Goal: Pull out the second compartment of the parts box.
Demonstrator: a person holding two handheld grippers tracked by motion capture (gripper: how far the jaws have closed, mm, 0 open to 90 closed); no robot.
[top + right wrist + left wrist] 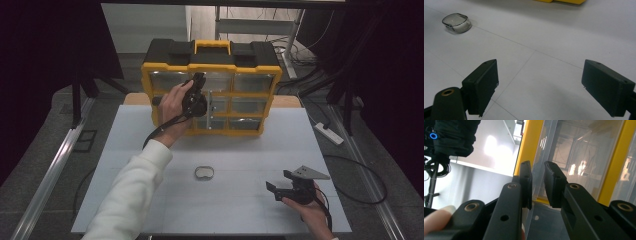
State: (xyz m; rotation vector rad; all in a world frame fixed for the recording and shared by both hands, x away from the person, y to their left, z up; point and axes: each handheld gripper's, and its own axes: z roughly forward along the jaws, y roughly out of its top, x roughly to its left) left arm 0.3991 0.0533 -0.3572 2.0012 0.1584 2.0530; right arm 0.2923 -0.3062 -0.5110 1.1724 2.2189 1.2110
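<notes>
I have the left gripper (196, 90) up against the front of the yellow organiser (212, 80), which stands at the far edge of the counter (250, 195). In the left gripper view its jaws are narrowed around the thin edge of a clear drawer (537, 182) at the organiser's upper left, with a slim gap visible on each side, so I judge the pads are not yet pressing on it.

The main risk: the clear plastic lip is thin and slick, so a pinch taken this close to its edge could slip off as I pull. If I tug hard with a poor hold, the whole organiser might tip or slide toward me (nothing braces it). The drawer could also jam if I pull off-axis.

My right gripper (280, 186) rests on the counter well in front of the organiser and to its right, jaws spread wide with nothing between them. A small clear container (204, 172) lies on the counter in front of the organiser, apart from both grippers.

I can read no brand, label or writing on anything.
</notes>
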